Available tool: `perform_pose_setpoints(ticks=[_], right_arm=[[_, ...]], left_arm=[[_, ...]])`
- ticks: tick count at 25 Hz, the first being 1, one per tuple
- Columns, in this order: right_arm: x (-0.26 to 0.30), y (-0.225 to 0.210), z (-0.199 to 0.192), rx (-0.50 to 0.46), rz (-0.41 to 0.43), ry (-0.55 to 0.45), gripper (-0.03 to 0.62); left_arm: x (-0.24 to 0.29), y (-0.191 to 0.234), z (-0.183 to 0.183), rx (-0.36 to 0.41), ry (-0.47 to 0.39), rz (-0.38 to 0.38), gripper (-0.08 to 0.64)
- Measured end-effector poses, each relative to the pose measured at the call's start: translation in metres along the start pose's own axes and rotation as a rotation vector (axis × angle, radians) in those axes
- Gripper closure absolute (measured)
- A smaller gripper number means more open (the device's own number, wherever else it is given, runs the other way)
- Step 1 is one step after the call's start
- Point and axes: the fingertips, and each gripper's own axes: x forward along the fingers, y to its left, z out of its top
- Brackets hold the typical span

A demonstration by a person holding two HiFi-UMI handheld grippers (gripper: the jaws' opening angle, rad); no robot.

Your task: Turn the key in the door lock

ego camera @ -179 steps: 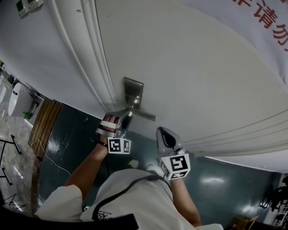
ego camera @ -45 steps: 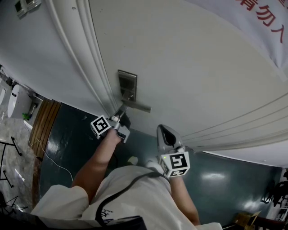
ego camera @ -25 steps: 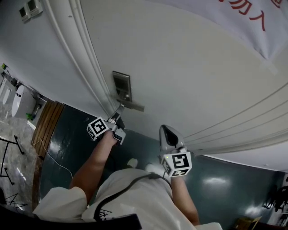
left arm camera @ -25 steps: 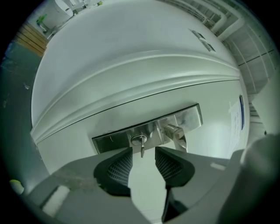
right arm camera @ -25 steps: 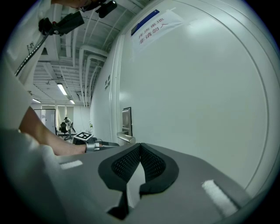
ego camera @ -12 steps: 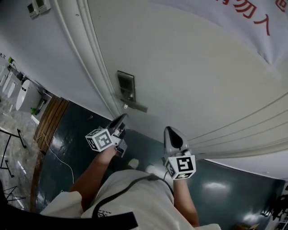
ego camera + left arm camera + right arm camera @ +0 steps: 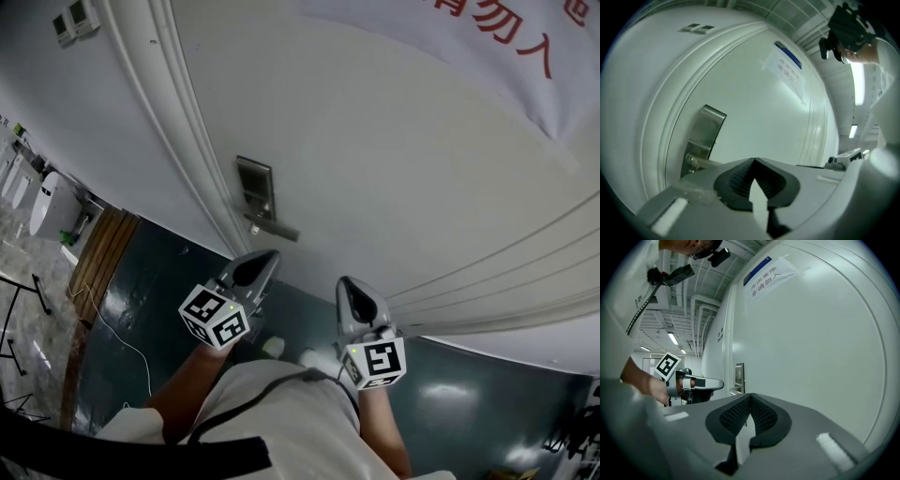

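Note:
The steel lock plate (image 7: 254,187) with its lever handle (image 7: 274,228) sits on the white door (image 7: 403,169). A small stub beside the lever's base may be the key; it is too small to tell. My left gripper (image 7: 264,259) hovers apart from the lock, just below it in the head view, jaws shut with nothing between them. In the left gripper view the lock plate (image 7: 709,130) and handle (image 7: 697,162) lie beyond the shut left gripper (image 7: 753,161). My right gripper (image 7: 350,287) is shut and empty, short of the door. The right gripper view shows the left gripper (image 7: 704,385) before the lock plate (image 7: 739,375).
Ribbed white door frame moulding (image 7: 183,122) runs left of the lock. A white sign with red characters (image 7: 525,56) hangs at the door's upper right. Below lie a dark green floor (image 7: 150,281), a thin cable (image 7: 112,328) and a wooden strip (image 7: 98,258).
My left gripper has come off the lock, drawn back toward the person, rolled about its axis, and its jaws have closed. The right gripper has barely moved.

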Motion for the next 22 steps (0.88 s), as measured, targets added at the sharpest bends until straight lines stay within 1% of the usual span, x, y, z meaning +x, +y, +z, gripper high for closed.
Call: perform_pose_setpoints(ticks=[1, 3, 5, 9, 13, 17, 22], right_arm=[[-0.002, 0.001, 0.003, -0.004, 0.002, -0.007, 0.584], [-0.004, 0.002, 0.007, -0.009, 0.006, -0.019, 0.584], [-0.004, 0.002, 0.011, -0.018, 0.005, -0.019, 0.584], [-0.007, 0.001, 0.011, -0.019, -0.006, -0.013, 0.584], [-0.011, 0.004, 0.007, -0.019, -0.001, -0.004, 0.584], [-0.013, 0.006, 0.006, -0.021, 0.013, 0.001, 0.584], [-0.016, 0.003, -0.002, -0.017, 0.041, 0.007, 0.584]], left_arm=[[0.001, -0.007, 0.003, 0.030, 0.000, -0.013, 0.557], [0.004, -0.019, 0.010, 0.060, -0.012, -0.035, 0.557], [0.006, -0.026, 0.014, 0.073, -0.024, -0.049, 0.557], [0.009, -0.030, 0.014, 0.075, -0.025, -0.060, 0.557], [0.008, -0.026, 0.009, 0.068, -0.014, -0.047, 0.557], [0.004, -0.022, 0.003, 0.034, -0.012, -0.020, 0.557], [0.000, -0.024, -0.006, 0.038, 0.005, 0.016, 0.557]])
